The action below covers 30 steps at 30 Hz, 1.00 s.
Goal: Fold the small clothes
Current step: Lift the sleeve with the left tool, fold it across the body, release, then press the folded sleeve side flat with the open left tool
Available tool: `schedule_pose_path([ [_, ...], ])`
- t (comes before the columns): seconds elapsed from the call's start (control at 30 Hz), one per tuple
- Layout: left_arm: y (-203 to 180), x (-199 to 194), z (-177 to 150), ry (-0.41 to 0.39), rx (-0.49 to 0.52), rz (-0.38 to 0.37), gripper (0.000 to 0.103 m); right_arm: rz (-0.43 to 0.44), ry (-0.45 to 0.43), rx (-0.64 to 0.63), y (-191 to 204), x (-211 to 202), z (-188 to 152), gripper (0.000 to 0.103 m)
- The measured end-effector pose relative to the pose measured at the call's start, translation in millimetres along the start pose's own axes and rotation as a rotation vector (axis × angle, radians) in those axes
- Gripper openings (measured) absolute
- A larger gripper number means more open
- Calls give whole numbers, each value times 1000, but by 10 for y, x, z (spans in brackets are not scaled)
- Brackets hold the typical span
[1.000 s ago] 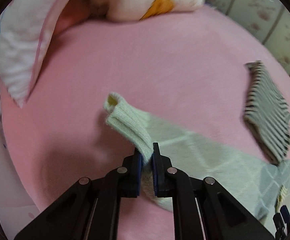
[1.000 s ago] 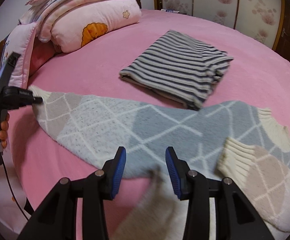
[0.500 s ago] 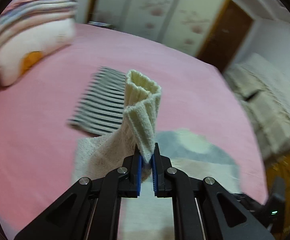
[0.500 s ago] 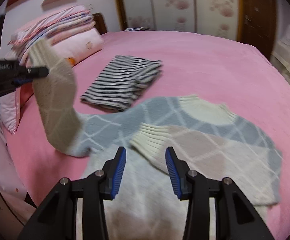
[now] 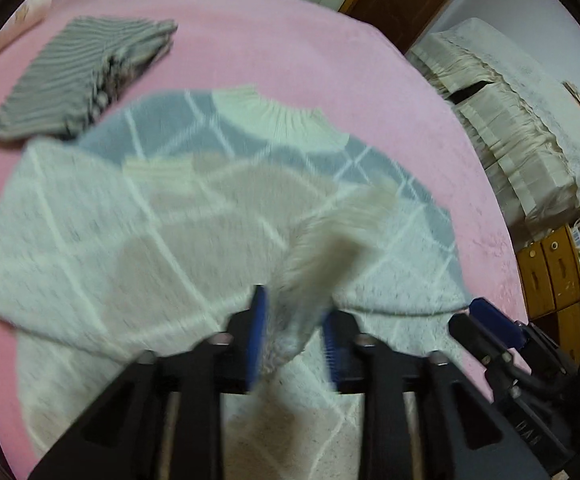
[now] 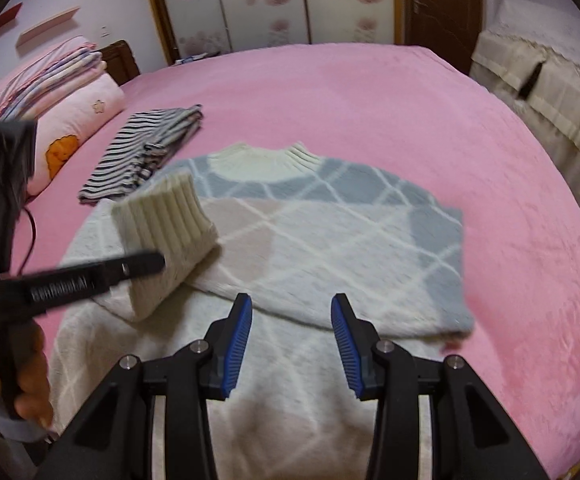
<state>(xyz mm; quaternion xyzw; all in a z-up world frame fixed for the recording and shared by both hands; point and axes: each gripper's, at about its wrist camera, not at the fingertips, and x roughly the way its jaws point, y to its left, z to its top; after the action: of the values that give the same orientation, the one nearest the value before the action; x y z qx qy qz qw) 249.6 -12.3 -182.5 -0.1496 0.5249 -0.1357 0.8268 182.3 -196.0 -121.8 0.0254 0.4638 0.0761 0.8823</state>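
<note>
On the left, our left gripper point(image 5: 293, 332) was opening its fingers, the cream cuff point(image 6: 166, 216) loose between them over the sweater point(image 6: 329, 240), which lay flat on the pink bed point(image 6: 369, 92) beside a folded striped top point(image 6: 146, 148). Our right gripper point(image 6: 291, 344) hovered with fingers apart, holding nothing. We judged the released sleeve might slump crooked and spoil the fold.

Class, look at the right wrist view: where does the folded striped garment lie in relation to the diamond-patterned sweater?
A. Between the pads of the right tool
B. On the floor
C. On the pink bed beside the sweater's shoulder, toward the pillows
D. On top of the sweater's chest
C: the striped garment lies on the pink bed beside the sweater, toward the pillows.
</note>
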Motion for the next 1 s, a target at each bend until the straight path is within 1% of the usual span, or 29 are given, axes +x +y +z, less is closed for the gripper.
schedule_pose_path([
  [0.03, 6, 17, -43, -6, -15, -8, 39, 1, 3, 7, -61, 9, -20, 42],
  [0.1, 9, 10, -102, -27, -20, -10, 43, 4, 5, 17, -117, 9, -64, 42],
  [0.17, 33, -33, -193, -53, -14, 4, 47, 17, 7, 29, -146, 29, -79, 42],
  [0.23, 68, -119, -252, -85, -10, 13, 54, 31, 11, 37, -157, 53, -88, 42],
  [0.33, 63, -192, -332, -120, -7, 28, 57, 58, 20, 47, -145, 96, -87, 42],
  [0.47, 135, -381, -410, -153, -23, 24, 58, 116, 23, 72, -142, 87, -80, 42],
  [0.53, 201, -479, -469, -178, -28, 41, 59, 139, 23, 94, -153, 90, -76, 42],
  [0.6, 269, -564, -529, -202, -14, 82, 59, 148, 25, 110, -171, 90, -75, 47],
  [0.67, 343, -649, -604, -222, 17, 164, 62, 148, 22, 112, -179, 91, -79, 48],
  [0.73, 415, -707, -673, -231, 39, 236, 71, 141, 23, 107, -180, 106, -80, 48],
  [0.8, 495, -760, -744, -233, 51, 295, 72, 133, 31, 105, -173, 151, -80, 48],
  [0.9, 624, -814, -813, -224, 49, 338, 72, 129, 39, 104, -156, 212, -86, 47],
  [1.0, 746, -844, -836, -219, 31, 354, 72, 129, 49, 99, -122, 274, -88, 48],
])
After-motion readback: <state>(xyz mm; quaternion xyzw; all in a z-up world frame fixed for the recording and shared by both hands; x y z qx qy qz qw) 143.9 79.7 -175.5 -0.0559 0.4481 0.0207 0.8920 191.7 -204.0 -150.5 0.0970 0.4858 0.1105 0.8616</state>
